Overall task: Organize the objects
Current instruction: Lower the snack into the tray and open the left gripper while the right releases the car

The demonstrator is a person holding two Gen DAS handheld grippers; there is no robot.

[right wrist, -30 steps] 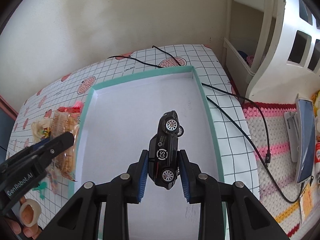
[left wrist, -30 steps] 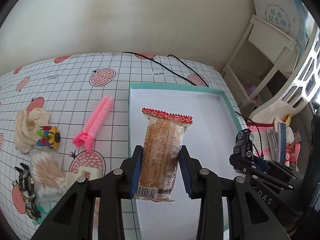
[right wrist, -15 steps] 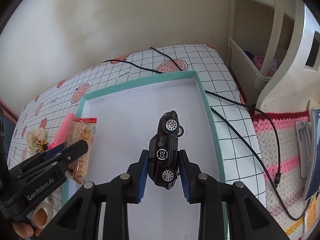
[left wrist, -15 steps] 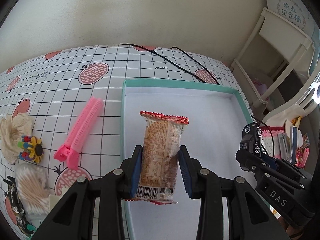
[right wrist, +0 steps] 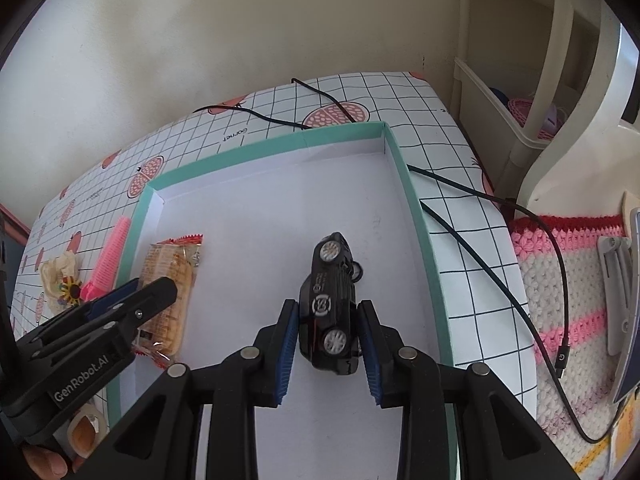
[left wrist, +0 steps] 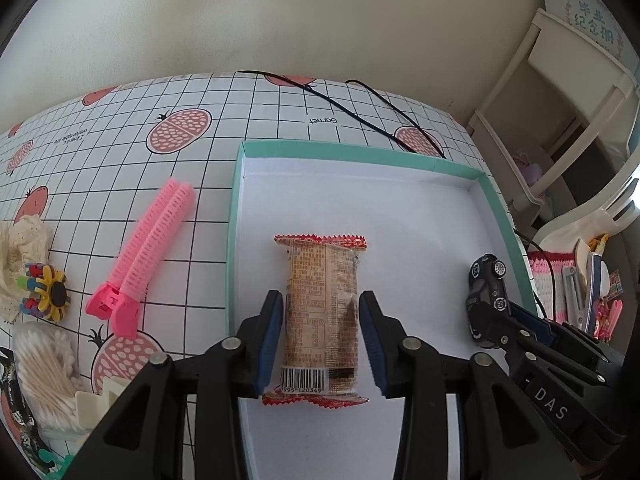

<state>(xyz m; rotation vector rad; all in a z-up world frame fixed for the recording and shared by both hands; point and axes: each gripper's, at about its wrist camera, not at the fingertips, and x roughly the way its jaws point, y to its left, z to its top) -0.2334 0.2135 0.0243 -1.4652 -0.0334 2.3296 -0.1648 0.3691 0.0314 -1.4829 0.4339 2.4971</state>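
A teal-rimmed box point(left wrist: 360, 154) with a white floor sits on the gridded tablecloth. An orange snack packet point(left wrist: 322, 280) lies flat on the box floor by its left wall. My left gripper point(left wrist: 320, 298) straddles the packet; its jaws are opening, and a narrow gap shows at each blue pad. A black toy car point(right wrist: 330, 300) is turned on its side, wheels facing the camera, just above the floor near the right wall. My right gripper point(right wrist: 327, 306) is shut on it. The right wrist view also shows the left gripper point(right wrist: 156, 292) and the packet point(right wrist: 172, 280).
Left of the box lie a pink hair roller clip point(left wrist: 148, 252), a sunflower clip point(left wrist: 46, 292), a cream scrunchie point(left wrist: 20, 236) and cotton swabs point(left wrist: 44, 364). Black cables point(right wrist: 480, 216) run along the box's right side. A crochet mat point(right wrist: 568, 280) and a cream shelf point(left wrist: 560, 100) stand to the right.
Both grippers have come down and forward over the box. The left jaws have spread off the packet, which now rests on the box floor. The car stays gripped.
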